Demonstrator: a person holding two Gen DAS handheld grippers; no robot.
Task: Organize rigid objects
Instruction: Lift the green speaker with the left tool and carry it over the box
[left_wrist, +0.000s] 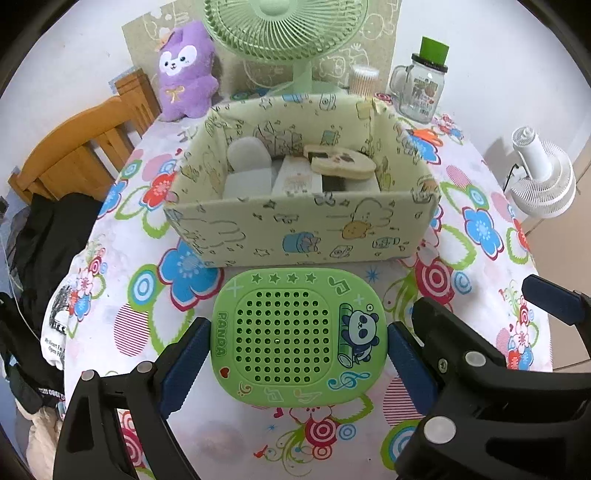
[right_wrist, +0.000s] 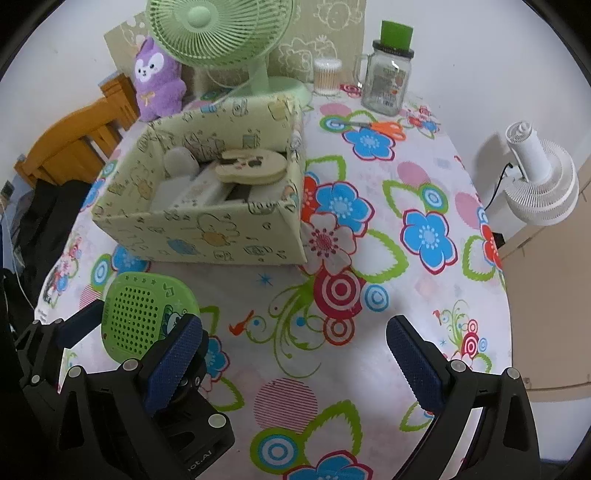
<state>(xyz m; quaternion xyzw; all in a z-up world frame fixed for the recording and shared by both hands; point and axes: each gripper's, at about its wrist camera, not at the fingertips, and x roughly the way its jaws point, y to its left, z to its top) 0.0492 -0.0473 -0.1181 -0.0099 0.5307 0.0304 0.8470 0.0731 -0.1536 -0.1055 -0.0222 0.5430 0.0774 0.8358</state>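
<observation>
A green panda speaker (left_wrist: 297, 338) sits between the blue pads of my left gripper (left_wrist: 295, 365), which is shut on its two sides just in front of the patterned storage box (left_wrist: 295, 229). The box holds white items and a beige panda-face piece (left_wrist: 341, 162). In the right wrist view the speaker (right_wrist: 144, 314) and left gripper show at the lower left, with the box (right_wrist: 207, 236) beyond. My right gripper (right_wrist: 295, 358) is open and empty over the floral tablecloth, to the right of the speaker.
A green fan (left_wrist: 291, 40), a purple plush (left_wrist: 184, 74), a cotton-swab tub (left_wrist: 364, 79) and a glass jar with a green lid (left_wrist: 421, 85) stand behind the box. Orange scissors (right_wrist: 384, 127) lie at the back right. A white fan (right_wrist: 543, 184) and a wooden chair (left_wrist: 74, 147) flank the table.
</observation>
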